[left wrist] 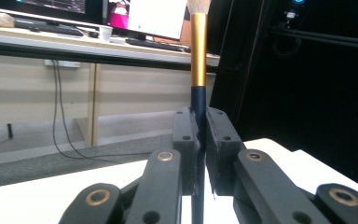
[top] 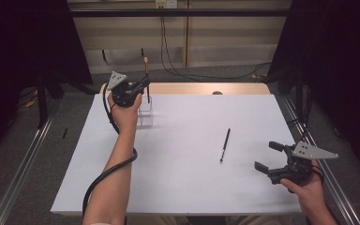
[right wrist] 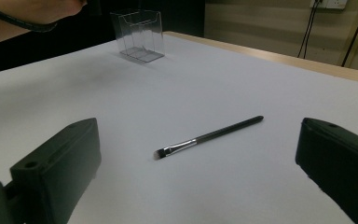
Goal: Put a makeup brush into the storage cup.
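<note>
My left gripper [top: 144,85] is at the far left of the table, shut on a makeup brush [left wrist: 198,70] with a dark blue handle, gold ferrule and pale bristles. The brush stands upright between the jaws [top: 146,70], right over a clear plastic holder [top: 145,112]. A thin black brush [top: 224,145] with a silver ferrule lies flat on the white table right of centre. My right gripper [top: 268,156] hovers open at the near right, with that thin brush [right wrist: 207,136] lying ahead of its jaws. The clear holder [right wrist: 139,35] stands beyond it.
A white sheet [top: 187,154] covers the table; a wooden strip [top: 206,88] runs along its far edge. Cables hang down the back wall [top: 166,42]. Metal rails [top: 18,164] flank the table on the floor. A desk with monitors [left wrist: 74,18] is beyond the left gripper.
</note>
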`<control>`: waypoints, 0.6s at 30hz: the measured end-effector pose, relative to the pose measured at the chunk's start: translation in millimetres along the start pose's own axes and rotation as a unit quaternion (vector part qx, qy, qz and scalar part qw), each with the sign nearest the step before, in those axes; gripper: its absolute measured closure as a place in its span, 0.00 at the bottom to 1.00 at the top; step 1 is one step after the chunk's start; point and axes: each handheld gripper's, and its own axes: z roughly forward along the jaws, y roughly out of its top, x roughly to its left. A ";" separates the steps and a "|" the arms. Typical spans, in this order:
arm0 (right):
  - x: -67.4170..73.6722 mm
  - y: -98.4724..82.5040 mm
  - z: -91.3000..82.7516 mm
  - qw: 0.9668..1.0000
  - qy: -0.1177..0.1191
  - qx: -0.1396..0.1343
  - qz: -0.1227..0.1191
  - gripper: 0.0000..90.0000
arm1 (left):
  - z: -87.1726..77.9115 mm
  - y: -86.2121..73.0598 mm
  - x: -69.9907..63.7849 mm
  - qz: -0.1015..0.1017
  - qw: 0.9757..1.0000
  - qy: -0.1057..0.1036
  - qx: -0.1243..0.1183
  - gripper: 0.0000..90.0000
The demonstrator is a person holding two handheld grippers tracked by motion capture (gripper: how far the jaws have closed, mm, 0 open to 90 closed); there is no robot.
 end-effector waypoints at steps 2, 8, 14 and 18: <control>-0.1 0.0 -0.2 1.000 0.000 0.000 0.000 0.00 | 0.2 -0.9 0.5 0.002 1.000 0.001 0.001 0.93; -0.4 -0.2 -0.2 1.000 0.001 0.000 0.000 0.00 | 1.6 -4.2 2.2 0.001 1.000 0.008 0.002 0.93; -0.1 -0.3 0.2 1.000 0.001 0.000 0.001 0.00 | 3.6 -8.0 4.2 0.004 1.000 0.014 0.007 0.93; -0.1 -0.4 0.3 1.000 0.001 0.001 0.001 0.00 | 4.1 -10.7 5.9 0.006 1.000 0.022 0.008 0.93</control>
